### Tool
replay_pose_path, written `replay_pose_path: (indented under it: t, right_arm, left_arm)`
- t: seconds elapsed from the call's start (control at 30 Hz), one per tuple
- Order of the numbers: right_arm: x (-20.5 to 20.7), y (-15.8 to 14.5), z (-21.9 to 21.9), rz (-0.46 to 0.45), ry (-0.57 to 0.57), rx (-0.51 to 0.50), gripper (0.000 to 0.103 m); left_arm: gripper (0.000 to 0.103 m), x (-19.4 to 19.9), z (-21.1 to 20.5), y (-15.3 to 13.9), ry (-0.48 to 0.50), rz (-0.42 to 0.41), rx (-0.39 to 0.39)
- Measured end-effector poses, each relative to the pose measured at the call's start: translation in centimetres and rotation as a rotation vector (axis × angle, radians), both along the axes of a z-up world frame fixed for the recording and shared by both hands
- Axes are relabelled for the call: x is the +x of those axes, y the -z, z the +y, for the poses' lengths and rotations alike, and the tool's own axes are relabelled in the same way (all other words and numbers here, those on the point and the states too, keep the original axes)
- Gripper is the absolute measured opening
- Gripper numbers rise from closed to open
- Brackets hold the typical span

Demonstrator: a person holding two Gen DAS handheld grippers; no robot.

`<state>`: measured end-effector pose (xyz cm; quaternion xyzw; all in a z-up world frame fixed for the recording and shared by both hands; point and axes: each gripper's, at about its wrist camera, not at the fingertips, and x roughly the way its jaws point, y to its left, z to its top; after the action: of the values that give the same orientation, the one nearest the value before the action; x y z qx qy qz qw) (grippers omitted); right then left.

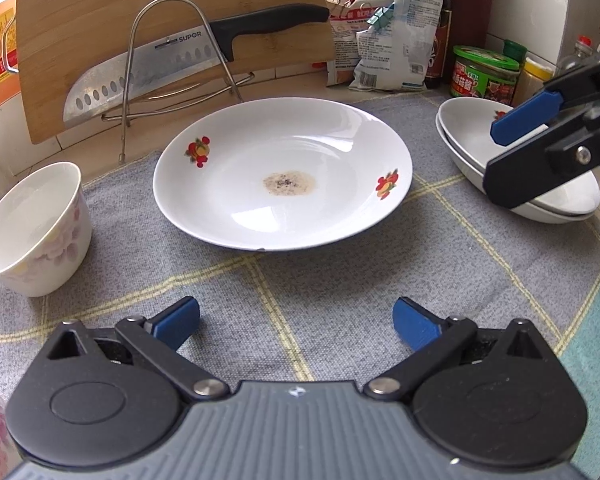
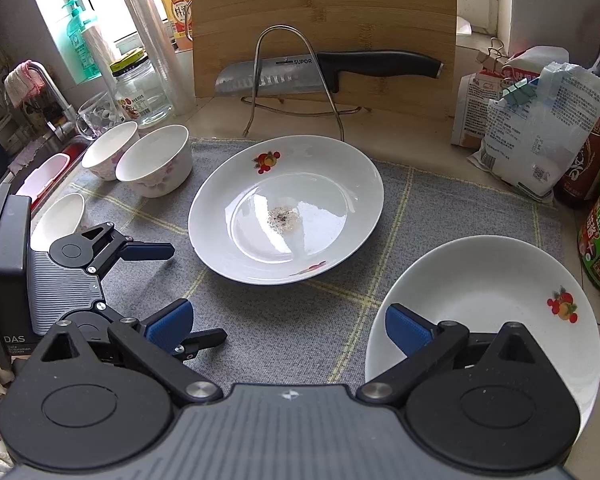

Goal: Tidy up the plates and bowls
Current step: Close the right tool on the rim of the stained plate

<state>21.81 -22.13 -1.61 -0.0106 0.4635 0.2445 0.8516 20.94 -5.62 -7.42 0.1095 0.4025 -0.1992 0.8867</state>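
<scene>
Holding both tools over the grey checked mat, you have your left gripper spread wide with nothing between its blue pads, aimed at the large fruit-print plate lying flat in the middle of the mat with a brownish speckled stain at its centre. Your right gripper is also wide open and empty; its right pad hangs over the near rim of the stacked plates at the mat's right edge, and whether it touches them cannot be told. In the left wrist view that stack shows at least two plates nested. A floral bowl stands upright just left of the big plate. Two further bowls sit side by side farther left. Behind, a SUPOR knife rests in a wire rack against a bamboo cutting board.
</scene>
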Motion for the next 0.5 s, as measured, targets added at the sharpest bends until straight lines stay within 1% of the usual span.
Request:
replay_pose_path:
  t: [0.13, 0.5]
  right_arm:
    - [0.9, 0.1, 0.8, 0.003, -0.01, -0.014, 0.103]
    - [4.7, 0.8, 1.6, 0.018, -0.042, -0.016, 0.103]
  left_arm:
    - [0.103, 0.6, 0.1, 0.1, -0.001, -0.007, -0.022]
    - [0.103, 2.3, -0.3, 0.3, -0.039, -0.032, -0.035]
